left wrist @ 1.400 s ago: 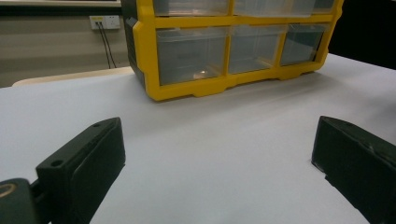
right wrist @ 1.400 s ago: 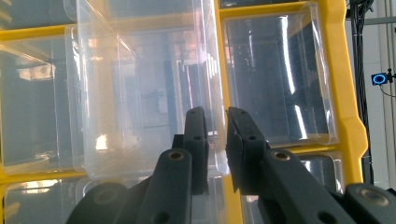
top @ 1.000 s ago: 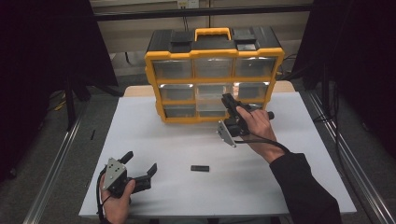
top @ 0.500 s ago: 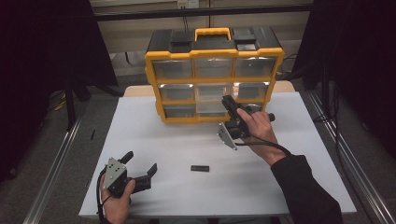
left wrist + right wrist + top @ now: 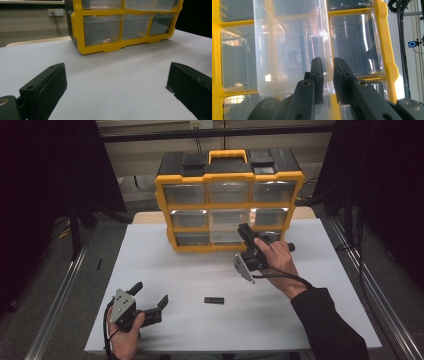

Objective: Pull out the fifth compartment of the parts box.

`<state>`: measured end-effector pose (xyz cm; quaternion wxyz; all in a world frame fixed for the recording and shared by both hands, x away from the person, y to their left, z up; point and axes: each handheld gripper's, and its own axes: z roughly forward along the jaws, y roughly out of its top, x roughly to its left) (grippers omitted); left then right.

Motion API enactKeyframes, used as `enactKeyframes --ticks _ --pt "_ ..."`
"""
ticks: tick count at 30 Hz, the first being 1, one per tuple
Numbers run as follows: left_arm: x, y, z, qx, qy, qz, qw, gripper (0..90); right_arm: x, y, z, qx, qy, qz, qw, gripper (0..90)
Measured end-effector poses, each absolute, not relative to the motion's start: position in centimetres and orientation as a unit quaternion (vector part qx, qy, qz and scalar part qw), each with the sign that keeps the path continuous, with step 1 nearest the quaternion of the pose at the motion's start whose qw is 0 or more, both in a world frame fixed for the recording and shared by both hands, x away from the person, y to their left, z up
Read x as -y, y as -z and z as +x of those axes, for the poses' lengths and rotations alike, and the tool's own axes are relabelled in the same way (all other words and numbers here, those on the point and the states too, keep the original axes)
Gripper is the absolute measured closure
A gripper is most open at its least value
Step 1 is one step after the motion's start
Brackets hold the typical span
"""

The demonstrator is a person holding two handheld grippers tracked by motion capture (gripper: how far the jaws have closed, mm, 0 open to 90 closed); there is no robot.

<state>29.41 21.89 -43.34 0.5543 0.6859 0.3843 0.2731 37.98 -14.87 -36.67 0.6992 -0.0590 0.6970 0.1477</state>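
A yellow organizer with clear drawers stands at the back of the white table. Its centre drawer in the middle row is pulled partway out. My right gripper is shut on that drawer's right side wall, one pad inside and one outside; in the high view the right gripper sits at the organizer's front. My left gripper rests near the table's front left corner, open, with nothing between its jaws. In the left gripper view the left gripper faces the organizer across bare table.
A small flat black part lies on the table between the two hands. Metal rails run along both sides of the table. The surroundings beyond are dark, with cables at the back right.
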Motion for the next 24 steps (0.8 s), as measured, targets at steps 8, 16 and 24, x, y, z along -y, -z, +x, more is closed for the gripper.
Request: enactKeyframes --ticks 8,16,24 --pt "-21.87 43.34 29.40 -0.384 -0.273 0.687 0.553 2.7 14.90 36.75 37.61 -0.696 -0.151 -0.059 0.700 79.3" --pt "-21.90 43.33 29.40 -0.383 -0.274 0.688 0.552 2.7 14.90 36.85 37.26 -0.695 -0.153 -0.060 0.700 79.3" --pt "-21.91 43.33 29.39 -0.383 -0.273 0.688 0.553 2.7 14.91 36.95 37.11 -0.693 -0.158 -0.058 0.701 79.0"
